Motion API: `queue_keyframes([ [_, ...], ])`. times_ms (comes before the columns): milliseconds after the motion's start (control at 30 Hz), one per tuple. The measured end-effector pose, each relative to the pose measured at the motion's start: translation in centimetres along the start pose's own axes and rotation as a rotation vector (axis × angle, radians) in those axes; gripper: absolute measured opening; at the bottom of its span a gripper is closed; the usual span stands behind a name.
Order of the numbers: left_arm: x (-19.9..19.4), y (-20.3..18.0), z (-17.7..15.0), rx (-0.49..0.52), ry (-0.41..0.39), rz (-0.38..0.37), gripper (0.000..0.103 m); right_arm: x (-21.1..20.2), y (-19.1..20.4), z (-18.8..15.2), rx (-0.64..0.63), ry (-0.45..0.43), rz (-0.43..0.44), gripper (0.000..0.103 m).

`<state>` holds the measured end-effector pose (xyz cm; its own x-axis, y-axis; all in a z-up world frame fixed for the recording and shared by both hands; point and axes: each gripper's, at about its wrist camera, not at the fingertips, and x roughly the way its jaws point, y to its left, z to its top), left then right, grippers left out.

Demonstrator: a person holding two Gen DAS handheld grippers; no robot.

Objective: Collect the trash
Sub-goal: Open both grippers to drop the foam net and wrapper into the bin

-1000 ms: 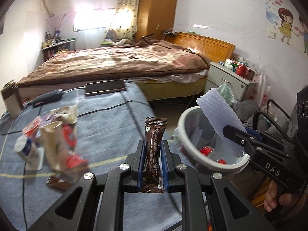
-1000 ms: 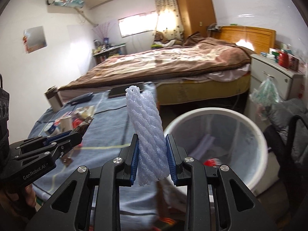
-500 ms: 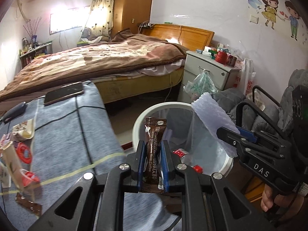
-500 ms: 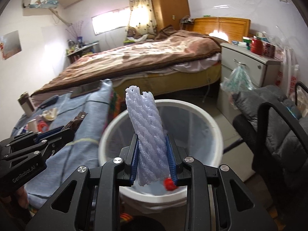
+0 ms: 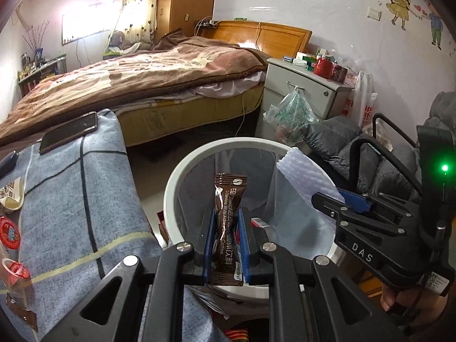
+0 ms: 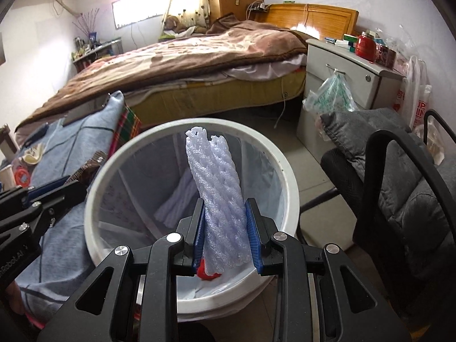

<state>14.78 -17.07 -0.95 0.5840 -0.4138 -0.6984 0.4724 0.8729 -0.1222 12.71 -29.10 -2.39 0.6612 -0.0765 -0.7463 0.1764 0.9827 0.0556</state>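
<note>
My left gripper (image 5: 226, 213) is shut on a brown coffee sachet (image 5: 229, 208), which stands upright over the near rim of the white trash bin (image 5: 171, 188). Over the bin's mouth (image 6: 94, 188), my right gripper (image 6: 225, 208) is shut on a white foam net sleeve (image 6: 216, 191). From the left wrist view the right gripper (image 5: 327, 196) and its foam sleeve (image 5: 305, 171) hang over the bin's right side. In the right wrist view the left gripper (image 6: 77, 183) comes in from the left with the sachet (image 6: 88, 168). Red scraps and another foam piece (image 6: 182, 196) lie inside the bin.
A blue-grey cloth-covered table (image 5: 71, 199) at left carries more litter (image 5: 11, 230) and a dark phone (image 5: 68, 131). A grey padded chair (image 6: 404, 176) stands right of the bin. Behind are a bed (image 5: 142, 77) and a grey nightstand (image 5: 307, 88) with a hanging plastic bag (image 5: 290, 114).
Both grippers have swung from over the table to the bin and tipped downward, each still clamped on its item. The bin now fills the centre of both views.
</note>
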Motion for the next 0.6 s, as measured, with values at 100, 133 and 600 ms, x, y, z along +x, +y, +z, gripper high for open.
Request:
queue_keyframes([
  [100,0.5,0.1,0.0,-0.016,0.012,0.006,0.020,0.4,0.0,0.0,-0.012,0.019,-0.017,0.031],
  [133,0.5,0.2,0.0,-0.015,0.011,0.012,0.028,0.5,0.0,0.0,-0.017,0.023,-0.016,0.032],
  [600,-0.5,1.2,-0.2,-0.038,-0.006,-0.001,0.054,0.1,0.2,-0.1,0.003,0.001,-0.002,0.057],
])
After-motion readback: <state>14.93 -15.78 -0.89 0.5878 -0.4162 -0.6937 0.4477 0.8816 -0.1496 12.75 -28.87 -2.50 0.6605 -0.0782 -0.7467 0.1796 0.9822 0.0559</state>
